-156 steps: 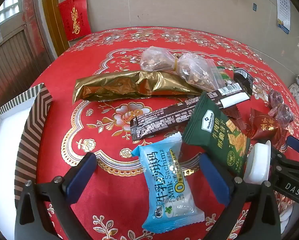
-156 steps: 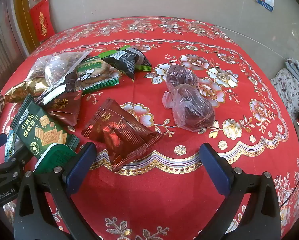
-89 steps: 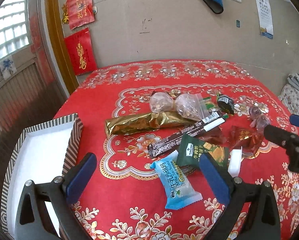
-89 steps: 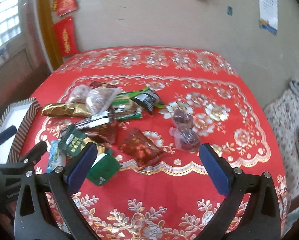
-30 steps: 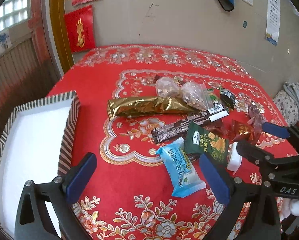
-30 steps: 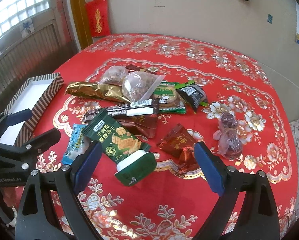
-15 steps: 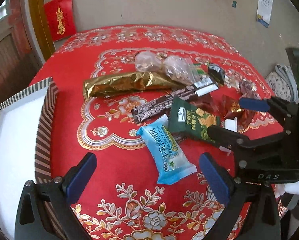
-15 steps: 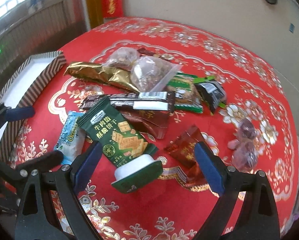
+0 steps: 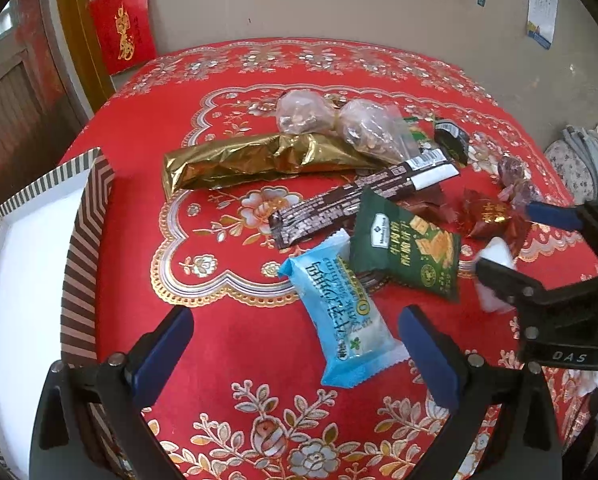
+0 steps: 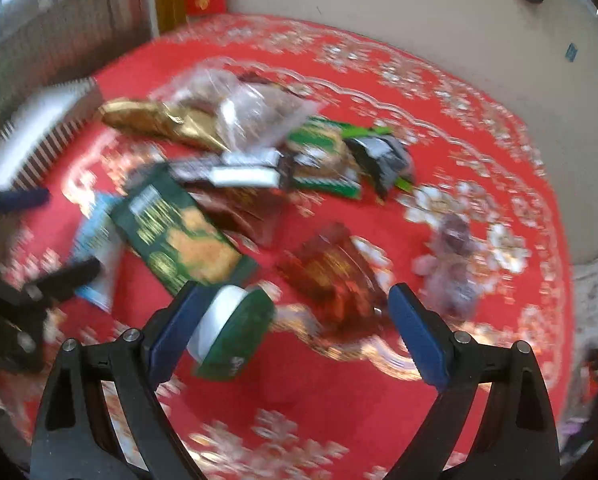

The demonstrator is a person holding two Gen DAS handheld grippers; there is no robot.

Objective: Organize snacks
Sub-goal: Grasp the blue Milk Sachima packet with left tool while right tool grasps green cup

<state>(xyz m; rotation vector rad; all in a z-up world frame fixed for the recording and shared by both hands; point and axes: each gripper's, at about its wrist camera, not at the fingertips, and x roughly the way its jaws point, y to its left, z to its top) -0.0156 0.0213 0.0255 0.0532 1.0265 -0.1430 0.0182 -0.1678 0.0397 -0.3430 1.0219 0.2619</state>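
Note:
Snacks lie piled on a red tablecloth (image 9: 219,328). My left gripper (image 9: 295,344) is open and empty, low over the cloth, with a blue milk-candy packet (image 9: 341,316) by its right finger. Beyond lie a green cracker packet (image 9: 403,248), a dark long bar (image 9: 359,200), a gold foil pack (image 9: 259,160) and clear bags of nuts (image 9: 363,128). My right gripper (image 10: 291,320) is open and empty; a green-and-white tub (image 10: 231,328) sits by its left finger and a dark red packet (image 10: 331,268) lies between the fingers, further off. That view is blurred.
A striped box with a white inside (image 9: 23,264) stands at the left edge of the table, also in the right wrist view (image 10: 39,128). Purple wrapped sweets (image 10: 451,256) lie at the right. The right gripper's body (image 9: 559,300) shows in the left view. A wall is behind.
Both grippers have come down and closer to the pile. The right gripper has swung left and forward, and the green-and-white tub now lies by its left finger. Both stay open.

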